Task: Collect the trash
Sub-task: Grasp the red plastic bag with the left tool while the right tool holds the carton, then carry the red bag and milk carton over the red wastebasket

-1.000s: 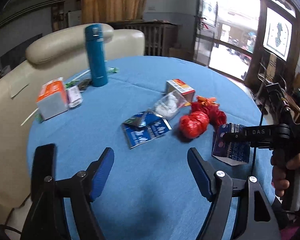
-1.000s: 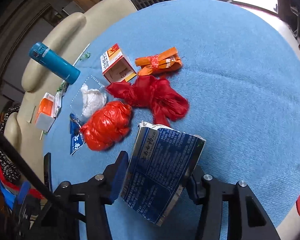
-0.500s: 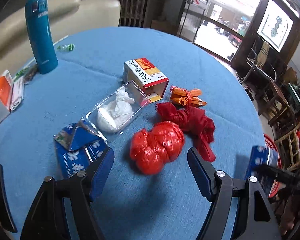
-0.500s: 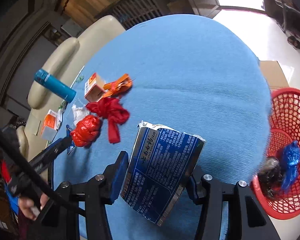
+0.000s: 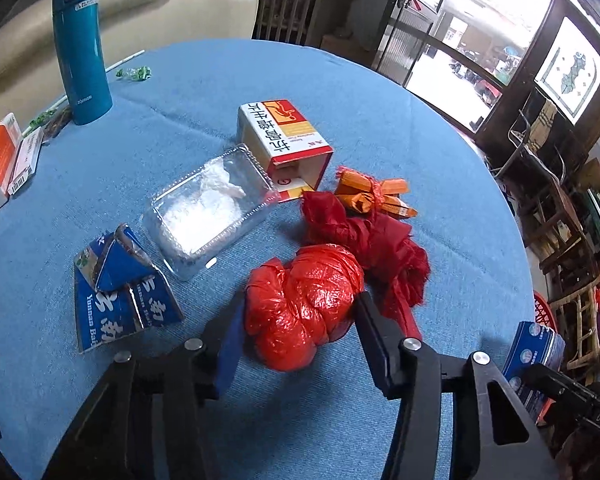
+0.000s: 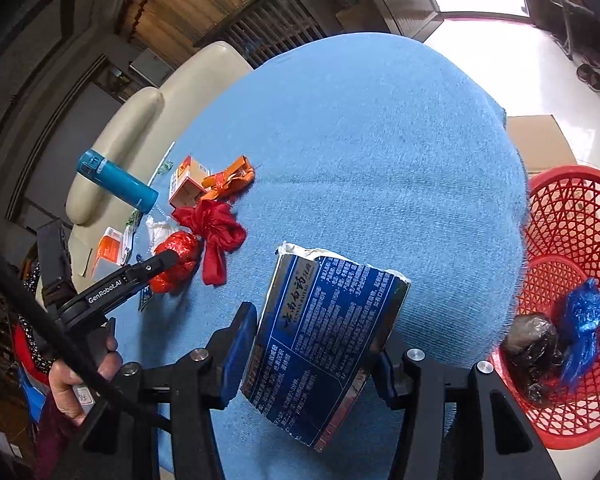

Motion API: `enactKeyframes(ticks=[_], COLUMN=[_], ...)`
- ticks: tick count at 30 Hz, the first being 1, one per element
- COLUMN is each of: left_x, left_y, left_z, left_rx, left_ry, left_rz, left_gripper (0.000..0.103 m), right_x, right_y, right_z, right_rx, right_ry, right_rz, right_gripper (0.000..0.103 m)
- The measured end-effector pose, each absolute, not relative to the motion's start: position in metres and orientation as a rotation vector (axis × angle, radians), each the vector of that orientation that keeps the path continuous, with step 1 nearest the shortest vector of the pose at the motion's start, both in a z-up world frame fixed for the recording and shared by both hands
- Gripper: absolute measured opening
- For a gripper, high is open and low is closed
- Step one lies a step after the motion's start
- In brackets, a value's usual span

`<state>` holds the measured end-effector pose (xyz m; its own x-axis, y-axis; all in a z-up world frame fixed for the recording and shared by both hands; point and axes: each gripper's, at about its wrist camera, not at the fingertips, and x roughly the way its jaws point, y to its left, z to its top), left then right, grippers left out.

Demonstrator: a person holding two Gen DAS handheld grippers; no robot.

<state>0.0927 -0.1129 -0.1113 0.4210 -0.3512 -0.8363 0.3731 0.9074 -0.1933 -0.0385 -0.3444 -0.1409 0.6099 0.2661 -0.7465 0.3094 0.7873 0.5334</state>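
My left gripper is open, its jaws on either side of a knotted red plastic bag lying on the blue table; whether the pads touch it I cannot tell. My right gripper is shut on a torn blue carton, held above the table's edge beside a red mesh basket on the floor. The basket holds a blue bag and a dark bag. The left gripper also shows in the right wrist view at the red bag.
On the table lie a crumpled red cloth, an orange bundle, a red and white box, a clear plastic tray with tissue and a flattened blue carton. A teal flask stands at the back left. A cream sofa is behind.
My left gripper has moved forward over the table until its jaws flank the red bag. My right gripper has carried the blue carton away from the trash pile toward the red basket.
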Motion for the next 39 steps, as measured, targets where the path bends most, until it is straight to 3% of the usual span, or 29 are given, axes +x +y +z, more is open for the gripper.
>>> enactKeyframes(ticks=[29, 39], left_x=[-0.037, -0.062], left_y=[-0.103, -0.122], left_z=[-0.031, -0.029], left_rx=[0.116, 0.174], left_ry=[0.806, 0.767], left_rz=[-0.418, -0.472], left_gripper=[0.053, 0.053], right_x=[-0.084, -0.099], right_y=[-0.311, -0.324], right_z=[-0.078, -0.076], right_rx=[0.542, 0.544], right_ry=[0.752, 0.731], right_rz=[0.018, -0.034], right_gripper=[0.055, 0.055])
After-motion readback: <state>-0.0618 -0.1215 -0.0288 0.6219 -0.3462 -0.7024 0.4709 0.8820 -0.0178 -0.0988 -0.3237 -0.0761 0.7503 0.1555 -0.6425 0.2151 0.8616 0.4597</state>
